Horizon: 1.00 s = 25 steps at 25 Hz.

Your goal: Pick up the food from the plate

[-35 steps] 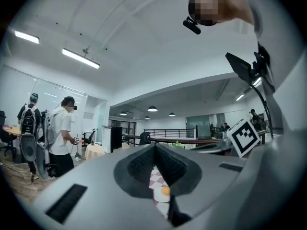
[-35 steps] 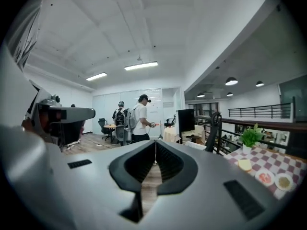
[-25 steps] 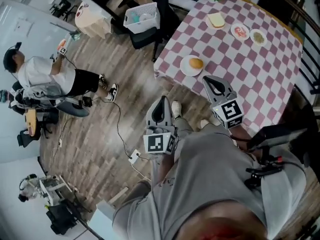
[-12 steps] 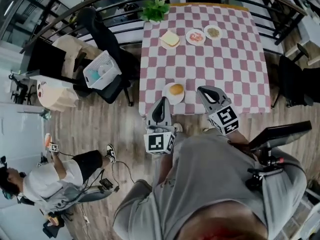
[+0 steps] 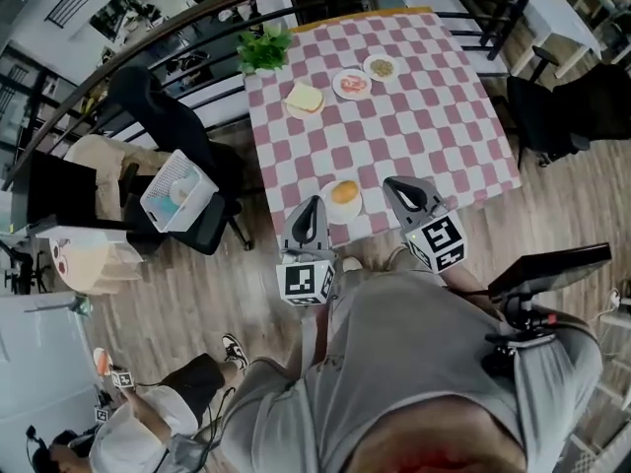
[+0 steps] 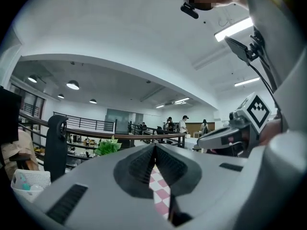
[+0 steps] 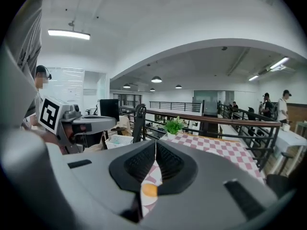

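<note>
While both pairs of jaws are shut and empty, the bun [image 5: 345, 191] lies untaken on its plate [image 5: 335, 212] at the desk's [image 5: 414, 116] near edge.
Judged light, soft and easily crushed. With the left gripper [image 5: 314, 206] and right gripper [image 5: 393, 183] near it, 1 each side, grip gently across its middle.
</note>
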Tool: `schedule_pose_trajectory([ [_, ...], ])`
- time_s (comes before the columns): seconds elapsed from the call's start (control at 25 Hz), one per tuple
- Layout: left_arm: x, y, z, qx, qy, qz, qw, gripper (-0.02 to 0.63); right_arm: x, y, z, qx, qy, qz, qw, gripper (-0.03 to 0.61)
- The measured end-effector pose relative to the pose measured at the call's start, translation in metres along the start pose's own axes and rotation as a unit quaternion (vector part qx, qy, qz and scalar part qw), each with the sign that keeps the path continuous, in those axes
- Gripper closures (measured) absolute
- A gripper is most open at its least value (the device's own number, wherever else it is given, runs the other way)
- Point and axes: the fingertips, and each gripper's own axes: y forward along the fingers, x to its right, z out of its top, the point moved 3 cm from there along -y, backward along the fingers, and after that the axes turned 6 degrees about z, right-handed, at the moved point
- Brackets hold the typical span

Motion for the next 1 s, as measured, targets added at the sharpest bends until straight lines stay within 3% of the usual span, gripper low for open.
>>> schedule_pose_trajectory([
  [0.16, 0.013, 0.008, 0.009, 0.022, 0.022, -0.061, 0.9976, 0.604, 0.003, -0.002, 0.002, 0.003, -0.001, -0.02, 1.0, 0.563],
  [0.28, 0.02, 0.014, 0.013, 0.021, 0.023, -0.077, 0.9966, 0.604, 0.008, 0.001, 0.013, 0.018, -0.005, -0.024, 1.0, 0.563],
  [0.6, 0.027, 0.02, 0.014, 0.018, 0.01, -0.066, 0.9976, 0.604, 0.01, 0.005, 0.019, 0.036, -0.008, -0.011, 0.999, 0.563],
  [0.72, 0.026, 0.024, 0.017, 0.017, 0.026, -0.047, 0.9984, 0.604, 0.016, 0.0, 0.018, 0.038, 0.0, -0.017, 0.999, 0.563],
  [0.76, 0.022, 0.025, 0.018, 0.015, 0.032, -0.031, 0.9989, 0.583, 0.019, -0.001, 0.017, 0.037, 0.004, -0.02, 0.999, 0.563],
  [0.8, 0.019, 0.027, 0.018, 0.009, 0.037, -0.017, 0.9991, 0.349, 0.021, -0.002, 0.016, 0.037, 0.006, -0.022, 0.999, 0.563],
  [0.84, 0.017, 0.03, 0.017, 0.0, 0.04, -0.011, 0.9991, 0.25, 0.024, -0.002, 0.016, 0.037, 0.006, -0.025, 0.999, 0.563],
  [1.0, 0.012, 0.036, 0.016, -0.011, 0.052, -0.011, 0.9985, 0.25, 0.034, -0.002, 0.015, 0.04, 0.012, -0.033, 0.999, 0.563],
])
